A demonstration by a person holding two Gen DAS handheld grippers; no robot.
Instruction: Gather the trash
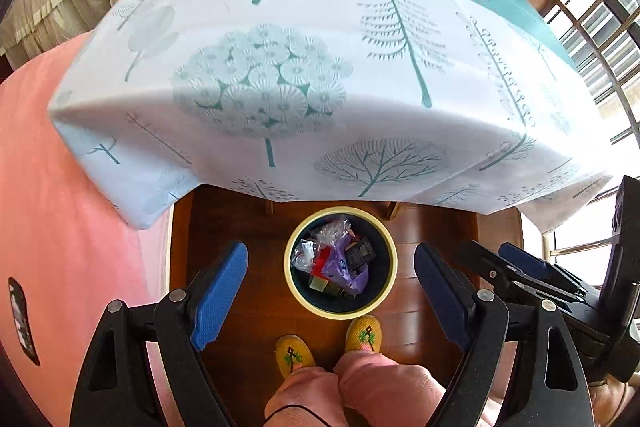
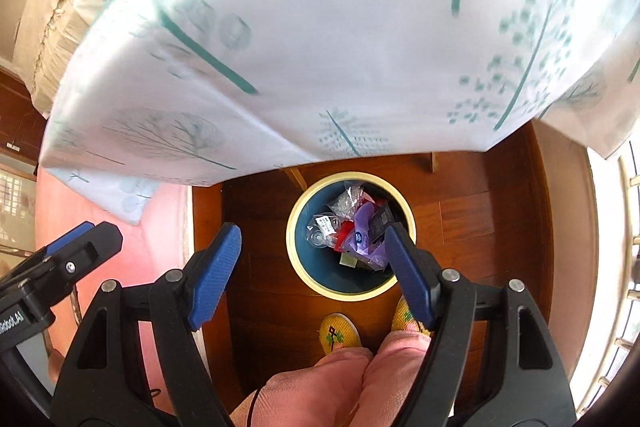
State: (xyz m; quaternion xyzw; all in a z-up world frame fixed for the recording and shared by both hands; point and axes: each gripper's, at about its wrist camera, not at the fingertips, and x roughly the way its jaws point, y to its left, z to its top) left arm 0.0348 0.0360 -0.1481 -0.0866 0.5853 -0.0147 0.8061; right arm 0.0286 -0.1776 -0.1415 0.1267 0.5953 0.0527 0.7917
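A round bin (image 1: 297, 294) (image 2: 297, 263) with a pale yellow rim and dark blue inside stands on the wooden floor below the table edge. It holds trash: clear plastic wrap (image 1: 334, 230) (image 2: 349, 199), a purple bag (image 1: 347, 271) (image 2: 362, 233), a dark packet (image 1: 360, 253) and red scraps. High above the bin my left gripper (image 1: 331, 294) hangs open with nothing between its blue pads. My right gripper (image 2: 313, 274) is also open and empty over the bin; its fingers (image 1: 520, 263) show at the right of the left wrist view.
A table under a white cloth with teal tree prints (image 1: 304, 67) (image 2: 320, 47) fills the upper half of both views. A pink bedspread (image 1: 52, 211) lies on the left, a window with bars (image 1: 600, 39) on the right. A person's knees and yellow slippers (image 1: 294, 354) stand next to the bin.
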